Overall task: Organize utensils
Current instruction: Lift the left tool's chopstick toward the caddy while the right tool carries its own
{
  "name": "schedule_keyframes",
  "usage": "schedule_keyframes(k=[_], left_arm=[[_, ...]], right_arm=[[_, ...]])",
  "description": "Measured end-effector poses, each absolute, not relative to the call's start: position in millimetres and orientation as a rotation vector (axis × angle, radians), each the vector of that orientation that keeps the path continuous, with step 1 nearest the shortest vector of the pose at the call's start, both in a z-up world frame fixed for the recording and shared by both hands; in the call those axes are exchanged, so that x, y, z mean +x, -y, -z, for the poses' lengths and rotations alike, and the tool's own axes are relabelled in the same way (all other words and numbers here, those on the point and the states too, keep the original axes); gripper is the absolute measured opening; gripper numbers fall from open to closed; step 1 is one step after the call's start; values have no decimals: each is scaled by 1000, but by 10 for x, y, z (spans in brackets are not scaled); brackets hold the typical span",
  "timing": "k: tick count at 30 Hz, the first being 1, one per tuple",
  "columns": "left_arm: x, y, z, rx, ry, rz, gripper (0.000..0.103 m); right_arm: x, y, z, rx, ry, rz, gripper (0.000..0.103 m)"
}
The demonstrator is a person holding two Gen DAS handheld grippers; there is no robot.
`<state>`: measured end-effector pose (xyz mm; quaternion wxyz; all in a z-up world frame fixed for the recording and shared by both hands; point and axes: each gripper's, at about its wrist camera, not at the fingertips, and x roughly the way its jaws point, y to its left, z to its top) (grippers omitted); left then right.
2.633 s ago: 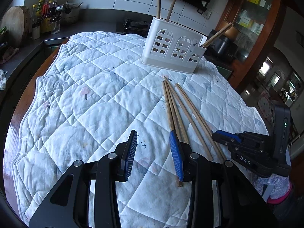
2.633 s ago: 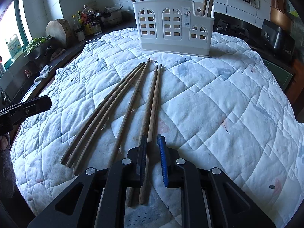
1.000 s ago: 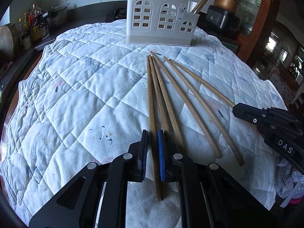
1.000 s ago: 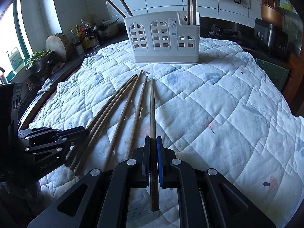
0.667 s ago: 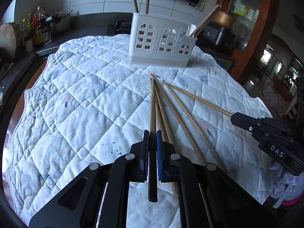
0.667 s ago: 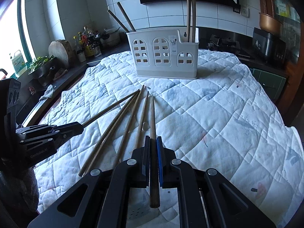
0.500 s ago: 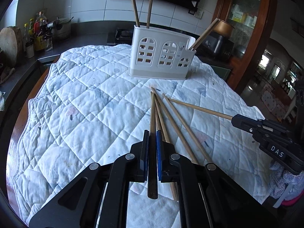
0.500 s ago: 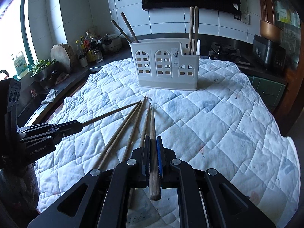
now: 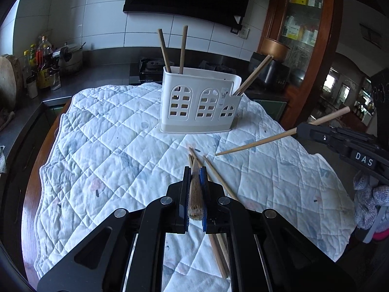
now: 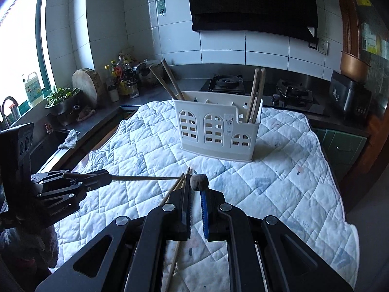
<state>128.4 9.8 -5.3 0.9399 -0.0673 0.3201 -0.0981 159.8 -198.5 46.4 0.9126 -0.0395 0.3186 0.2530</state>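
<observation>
Each hand carries one long light-brown wooden chopstick, and the next move, as I judge it, turns on how each stick's long axis lies toward the white plastic utensil caddy with arched cut-out windows (image 9: 199, 104), which stands upright at the far end of the white quilted cloth (image 9: 102, 150) covering the counter. The left gripper (image 9: 195, 192) has its jaws pressed together on its chopstick (image 9: 195, 194), which runs along the line of the jaws, butt end toward the camera and tip slanting down toward the cloth, with the caddy almost straight ahead. The right gripper (image 10: 196, 209) likewise pinches its chopstick (image 10: 199, 182), seen nearly end-on in its own view; in the left view that same stick crosses the scene slantwise, tip low over the cloth and pointing toward the middle. The caddy lies ahead and slightly right of the right jaws. Neither hand looks clearly nearer. Both sticks point low, below the caddy's rim, so each would probably need raising and tipping nearer upright before entering a compartment. Four chopsticks already lean inside the caddy, and loose chopsticks (image 9: 214, 175) lie on the cloth beneath the left jaws.
</observation>
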Motion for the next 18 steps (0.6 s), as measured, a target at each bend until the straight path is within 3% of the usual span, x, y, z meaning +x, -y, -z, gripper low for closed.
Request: schedule_keyframes(k=[18], left_arm=[[1931,17,-955,-16,-538,258,6]], right_arm=[[2363,2068,-1508,-175,-617,-466,7]])
